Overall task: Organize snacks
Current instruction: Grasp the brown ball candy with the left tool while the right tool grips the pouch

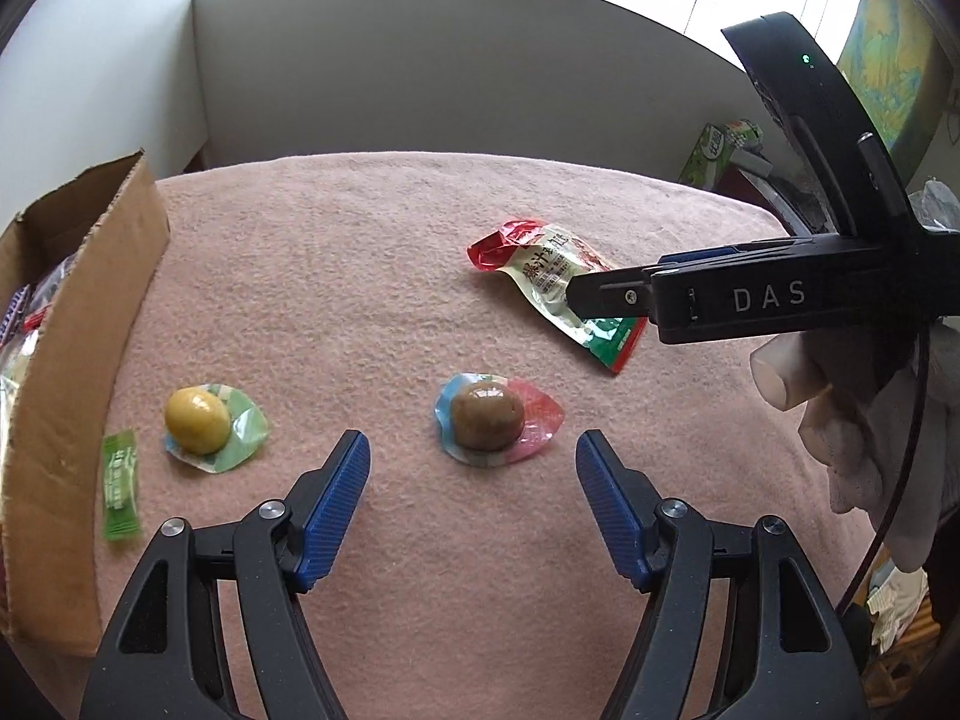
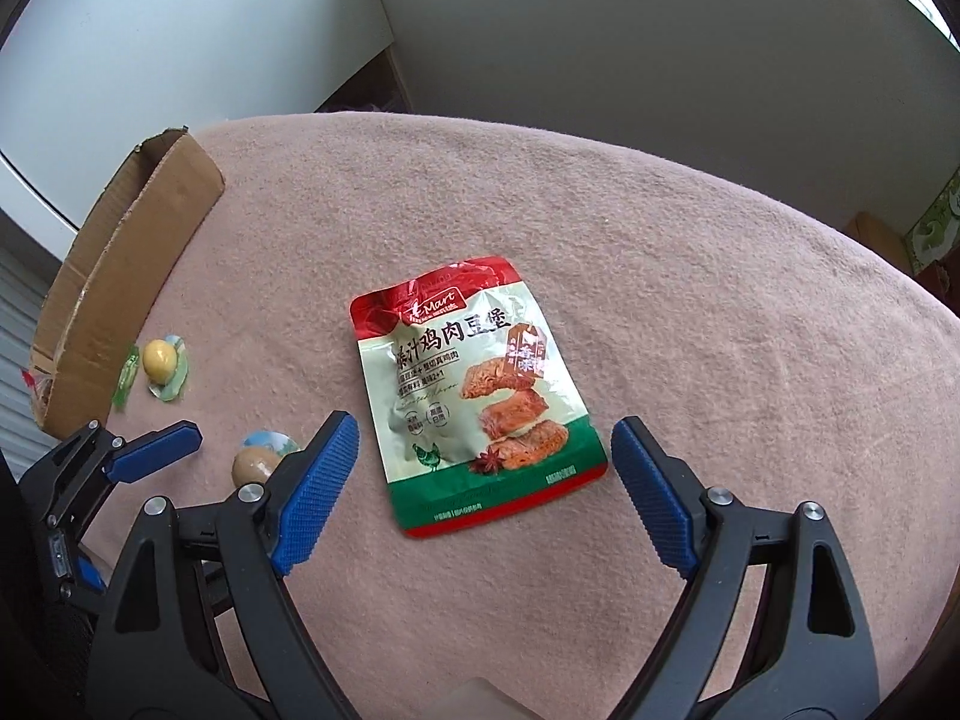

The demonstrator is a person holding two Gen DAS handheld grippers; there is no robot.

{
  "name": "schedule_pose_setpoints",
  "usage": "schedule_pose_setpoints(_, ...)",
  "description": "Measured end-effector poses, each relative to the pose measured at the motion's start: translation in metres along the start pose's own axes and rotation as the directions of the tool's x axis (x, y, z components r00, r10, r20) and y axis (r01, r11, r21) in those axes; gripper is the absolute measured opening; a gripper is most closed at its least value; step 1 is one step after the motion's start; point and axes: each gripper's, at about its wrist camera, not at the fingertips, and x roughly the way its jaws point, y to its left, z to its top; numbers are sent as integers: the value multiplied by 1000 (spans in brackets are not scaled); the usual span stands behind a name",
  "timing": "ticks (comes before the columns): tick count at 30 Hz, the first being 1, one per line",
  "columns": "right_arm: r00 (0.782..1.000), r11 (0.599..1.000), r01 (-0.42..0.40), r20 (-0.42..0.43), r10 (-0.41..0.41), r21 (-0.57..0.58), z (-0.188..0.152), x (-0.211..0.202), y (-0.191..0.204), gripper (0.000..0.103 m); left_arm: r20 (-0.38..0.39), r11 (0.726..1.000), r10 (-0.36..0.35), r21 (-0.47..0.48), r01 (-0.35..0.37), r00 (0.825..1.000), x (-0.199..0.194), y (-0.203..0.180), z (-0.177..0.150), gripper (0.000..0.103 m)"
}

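Observation:
My left gripper (image 1: 473, 443) is open just above a brown egg snack (image 1: 486, 425) in a clear blue-and-red pack, one pad on each side, touching nothing. A yellow egg snack (image 1: 198, 429) and a green candy (image 1: 120, 492) lie to its left beside the cardboard box (image 1: 78, 360). My right gripper (image 2: 485, 427) hangs open over a red, white and green pouch (image 2: 468, 384) lying flat, with nothing held. In the left wrist view the right gripper (image 1: 585, 300) reaches in over the pouch (image 1: 540, 276). The right wrist view shows the brown egg (image 2: 255, 465) partly behind a finger.
A pink fleece cloth (image 1: 420, 240) covers the table. The box at the left edge holds several wrapped snacks (image 1: 24, 312). A gloved hand (image 1: 840, 420) holds the right gripper. A green carton (image 1: 714, 156) stands past the table's far right. White walls close the back.

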Motion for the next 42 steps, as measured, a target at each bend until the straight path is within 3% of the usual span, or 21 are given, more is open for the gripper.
schedule_pose_setpoints(9,998,997,61,-4,-62,-50,16,27,20,89,4,1000,2,-16,-2,1000,7,6,0,43)
schedule_pose_setpoints(14,996,993,82,-16,-83,-86,18,35,32,89,8,1000,-2,1,2,1000,9,0,1,41)
schedule_pose_setpoints(16,995,990,91,-22,-94,-112,18,36,37,87,10,1000,-11,-3,11,1000,10,0,0,32)
schedule_pose_setpoints(26,991,973,119,-41,-130,-198,16,44,67,85,16,999,-32,-22,32,999,23,-4,14,31)
schedule_pose_setpoints(30,992,978,105,-48,-116,-179,18,45,68,83,18,999,-34,-26,35,999,24,-1,13,30)
schedule_pose_setpoints(34,994,979,98,-28,-104,-181,17,34,61,59,23,999,-36,-36,37,999,19,4,10,30)
schedule_pose_setpoints(42,997,989,77,-2,-78,-124,10,21,51,49,33,998,-37,-53,39,999,14,15,9,30)
